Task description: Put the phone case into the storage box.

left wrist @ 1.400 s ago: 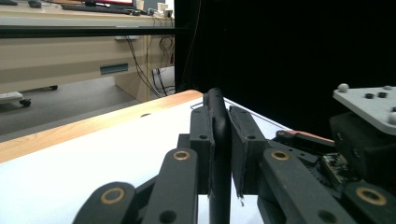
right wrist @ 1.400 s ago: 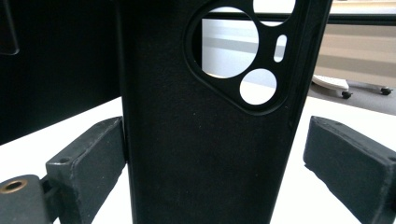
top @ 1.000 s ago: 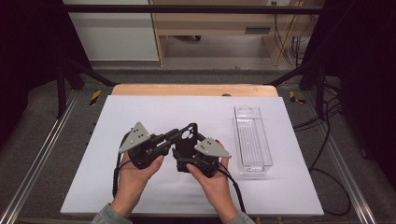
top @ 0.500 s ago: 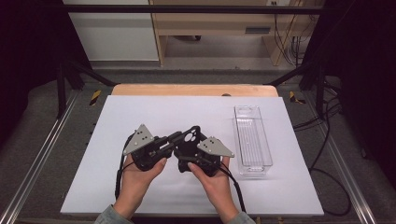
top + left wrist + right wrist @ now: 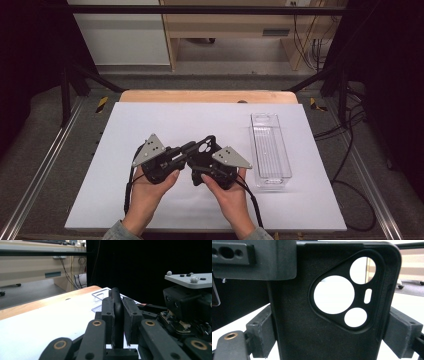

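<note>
I hold a black phone case [image 5: 206,148] between my two grippers, just above the white table [image 5: 150,125]. My left gripper [image 5: 117,322] pinches its thin edge. My right gripper [image 5: 332,340] squeezes its two sides. A clear tray [image 5: 270,150] sits just right of my right gripper.

No words, numbers, brands or signs can be read. The black phone case [image 5: 317,315] bears no print, nor do the clear tray [image 5: 270,147], the white table top [image 5: 165,120] or the grey plate [image 5: 191,280] on the right gripper [image 5: 202,162].
</note>
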Tool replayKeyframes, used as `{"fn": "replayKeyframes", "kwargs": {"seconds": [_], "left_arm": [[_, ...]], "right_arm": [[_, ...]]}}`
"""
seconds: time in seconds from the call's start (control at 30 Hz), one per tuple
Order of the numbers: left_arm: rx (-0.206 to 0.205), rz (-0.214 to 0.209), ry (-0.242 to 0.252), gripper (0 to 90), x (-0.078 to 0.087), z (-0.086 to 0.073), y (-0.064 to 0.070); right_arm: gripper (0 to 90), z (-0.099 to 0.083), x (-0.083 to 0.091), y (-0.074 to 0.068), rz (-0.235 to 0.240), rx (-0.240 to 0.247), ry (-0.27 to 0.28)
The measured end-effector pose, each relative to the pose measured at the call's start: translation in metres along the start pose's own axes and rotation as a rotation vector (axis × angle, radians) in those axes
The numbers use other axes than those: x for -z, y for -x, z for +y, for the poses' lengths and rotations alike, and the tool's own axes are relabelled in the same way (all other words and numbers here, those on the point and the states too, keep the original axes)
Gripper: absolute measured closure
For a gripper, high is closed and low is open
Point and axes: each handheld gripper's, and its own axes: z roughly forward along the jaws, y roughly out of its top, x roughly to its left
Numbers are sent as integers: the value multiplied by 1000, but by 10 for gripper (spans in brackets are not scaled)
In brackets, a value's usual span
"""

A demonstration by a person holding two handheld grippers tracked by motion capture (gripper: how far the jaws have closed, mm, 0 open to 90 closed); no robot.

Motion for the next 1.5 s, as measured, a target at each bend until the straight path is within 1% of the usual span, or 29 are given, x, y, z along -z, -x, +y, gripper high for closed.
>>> {"fn": "replayKeyframes", "kwargs": {"seconds": [0.07,0.1,0.23,0.33,0.4,0.5,0.53,0.57,0.63,0.67,0.7,0.73,0.77,0.8,0.83,0.87,0.9,0.97,1.03,1.07,1.1,1.13,1.17,1.2,1.27,1.3,1.33,1.37,1.5], "left_arm": [[4,0,-4,799,0,0,0],[16,2,-6,798,0,0,0],[12,8,2,773,1,0,1],[-2,28,19,721,7,2,2],[2,26,25,702,9,3,1],[4,68,49,631,19,3,-4],[4,68,49,608,19,3,-4],[-1,94,49,585,24,0,-10],[-3,128,36,518,29,-5,-16],[-3,128,36,486,29,-5,-16],[9,147,25,459,33,-13,-21],[0,163,15,437,35,-17,-23],[0,163,15,412,35,-17,-23],[-9,182,9,412,37,-21,-25],[-16,219,0,349,41,-29,-31],[-16,219,0,329,41,-29,-31],[-26,256,-10,309,45,-37,-37],[-17,281,-10,275,49,-45,-44],[-19,311,-19,253,53,-52,-51],[-19,311,-19,237,53,-52,-51],[-7,333,-24,224,56,-60,-58],[-9,350,-31,215,59,-64,-61],[-9,350,-31,203,59,-64,-61],[-1,365,-35,188,62,-73,-68],[-1,386,-36,179,66,-81,-74],[-1,386,-36,170,66,-81,-74],[0,403,-30,160,70,-86,-80],[-11,415,-35,150,71,-87,-82],[-23,414,-34,118,75,-91,-87]], "right_arm": [[132,0,0,0,-8,2,-9],[133,0,0,0,-8,1,-14],[134,-1,0,0,-14,7,-19],[135,-2,0,3,-29,1,-29],[135,-3,0,4,-31,-4,-27],[136,-4,0,8,-41,-5,-28],[136,-5,1,9,-46,0,-28],[136,-5,1,9,-51,1,-29],[136,-6,1,10,-62,1,-28],[136,-6,1,11,-64,2,-28],[137,-7,2,11,-65,2,-30],[137,-7,2,11,-68,1,-28],[137,-8,2,11,-68,5,-29],[137,-8,2,11,-68,5,-29],[137,-8,2,11,-71,8,-28],[137,-9,2,12,-72,9,-27],[137,-9,2,12,-72,10,-28],[138,-9,3,12,-73,12,-26],[138,-9,3,13,-75,11,-23],[138,-9,3,13,-75,11,-23],[138,-10,3,14,-76,9,-20],[137,-10,4,14,-77,7,-19],[137,-10,4,14,-77,7,-19],[138,-10,4,14,-82,12,-16],[138,-10,5,15,-87,15,-12],[138,-9,5,15,-90,13,-11],[138,-9,5,15,-94,13,-10],[139,-9,5,16,-97,12,-10],[139,-8,5,17,-105,11,-5]]}}
